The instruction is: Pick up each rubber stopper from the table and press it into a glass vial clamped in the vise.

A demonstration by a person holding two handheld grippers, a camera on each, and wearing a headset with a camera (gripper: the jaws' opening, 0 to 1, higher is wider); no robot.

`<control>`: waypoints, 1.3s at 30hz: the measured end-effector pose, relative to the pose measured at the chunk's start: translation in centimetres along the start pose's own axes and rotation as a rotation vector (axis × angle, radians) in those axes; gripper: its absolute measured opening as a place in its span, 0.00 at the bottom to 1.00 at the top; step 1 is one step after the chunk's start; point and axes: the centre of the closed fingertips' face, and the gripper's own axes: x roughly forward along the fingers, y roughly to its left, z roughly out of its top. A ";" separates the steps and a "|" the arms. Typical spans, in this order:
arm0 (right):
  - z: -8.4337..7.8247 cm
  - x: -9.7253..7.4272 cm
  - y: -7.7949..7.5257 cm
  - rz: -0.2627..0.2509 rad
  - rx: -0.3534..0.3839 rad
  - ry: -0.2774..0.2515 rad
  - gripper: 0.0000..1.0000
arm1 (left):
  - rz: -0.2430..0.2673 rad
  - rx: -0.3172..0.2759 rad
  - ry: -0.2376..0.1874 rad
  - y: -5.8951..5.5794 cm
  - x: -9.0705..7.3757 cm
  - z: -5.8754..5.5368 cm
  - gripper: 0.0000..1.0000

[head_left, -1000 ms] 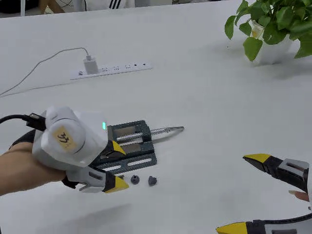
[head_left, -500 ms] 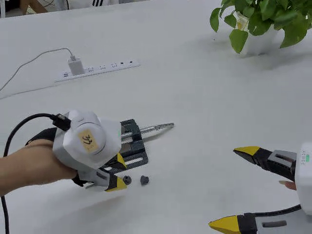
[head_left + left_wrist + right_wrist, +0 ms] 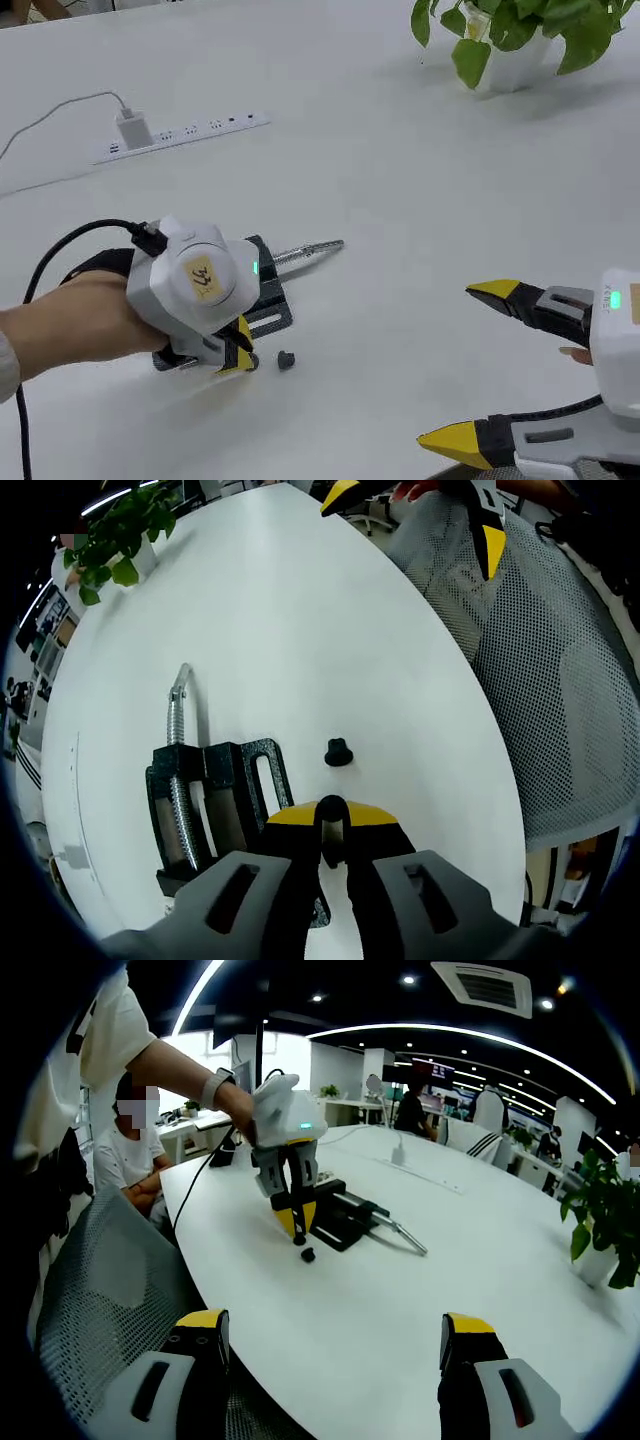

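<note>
Change noted: a second ago two stoppers lay side by side on the desk [image 3: 400, 200] in front of the vise [image 3: 272, 308]. Now one lies free there and the left claw [image 3: 240, 358] has closed on the other. The left gripper view confirms this: the yellow tips are drawn almost together with the rubber stopper [image 3: 330, 807] pinched between them. The second stopper [image 3: 338, 752] sits just beyond, apart from the tips and near the vise's base. Whether the gripped stopper has left the desk surface cannot be told. Judgement: the pick of the first stopper is made, while the carry to the vise and the pressing remain, as does the whole cycle for the second stopper. The right claw [image 3: 465, 365] hangs over the near side of the desk, well apart from the work, its jaws spread wide and holding nothing. No glass vial can be made out in the vise; the left gripper's body covers most of the vise in the head view, and the gap between its blocks is too dim to read in the left gripper view. Materials: both stoppers are small, dark grey and matt, with a wider round head over a narrower plug, and should give slightly under pressure. The vise is dark metal with a slotted base flange, and a bright threaded screw [image 3: 310, 249] projects from one end. The desk is white, smooth and hard, with a low sheen.
</note>
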 end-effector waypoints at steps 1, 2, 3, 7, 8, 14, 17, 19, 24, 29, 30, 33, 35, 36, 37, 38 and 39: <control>0.0 0.0 0.0 -0.001 0.000 -0.002 0.86 | -0.004 0.013 0.012 0.0 0.1 0.0 0.05; 0.0 0.0 0.0 -0.002 -0.001 -0.003 0.86 | -0.008 0.019 0.022 -0.1 0.1 -0.1 0.05; 0.0 0.0 0.0 -0.001 -0.001 -0.003 0.86 | -0.014 0.029 0.030 -0.1 0.2 -0.1 0.05; 0.0 0.0 0.0 -0.001 -0.001 -0.005 0.86 | -0.025 0.041 0.057 0.0 0.4 0.0 0.05; 0.0 0.0 0.0 -0.002 -0.001 -0.005 0.86 | -0.029 0.042 0.061 0.0 0.4 0.0 0.05; 0.0 0.0 0.0 -0.001 -0.008 -0.003 0.85 | -0.054 0.054 0.120 0.0 0.5 0.0 0.05; 0.0 0.0 0.0 -0.001 -0.010 -0.003 0.85 | -0.064 0.065 0.162 0.0 0.5 0.0 0.05; 0.0 0.0 0.1 0.000 -0.012 -0.003 0.85 | -0.068 0.074 0.184 0.0 0.6 0.0 0.05; 0.0 0.0 0.0 -0.002 -0.014 -0.007 0.85 | -0.068 0.083 0.200 0.0 0.5 -0.1 0.04; 0.1 0.1 0.0 0.001 -0.017 -0.009 0.84 | -0.065 0.040 0.181 0.2 0.4 -0.2 0.03; 0.1 0.1 0.1 0.002 -0.017 -0.009 0.84 | -0.065 0.030 0.177 0.2 0.4 -0.2 0.03; 0.1 0.1 0.1 0.006 -0.019 -0.008 0.84 | -0.061 -0.003 0.156 0.3 0.4 -0.2 0.02; 0.1 0.1 0.2 0.007 -0.018 -0.009 0.84 | -0.053 -0.021 0.138 0.3 0.3 -0.2 0.02; 0.1 0.1 0.1 0.006 -0.019 -0.009 0.84 | -0.044 -0.043 0.123 0.3 0.3 -0.2 0.02; 0.1 0.1 0.1 0.006 -0.019 -0.010 0.84 | -0.041 -0.051 0.118 0.3 0.2 -0.2 0.02; 0.1 0.1 0.1 0.007 -0.018 -0.010 0.84 | -0.035 -0.075 0.103 0.3 0.1 -0.3 0.02; 0.1 0.1 0.2 0.007 -0.019 -0.010 0.84 | -0.031 -0.098 0.081 0.3 0.0 -0.1 0.02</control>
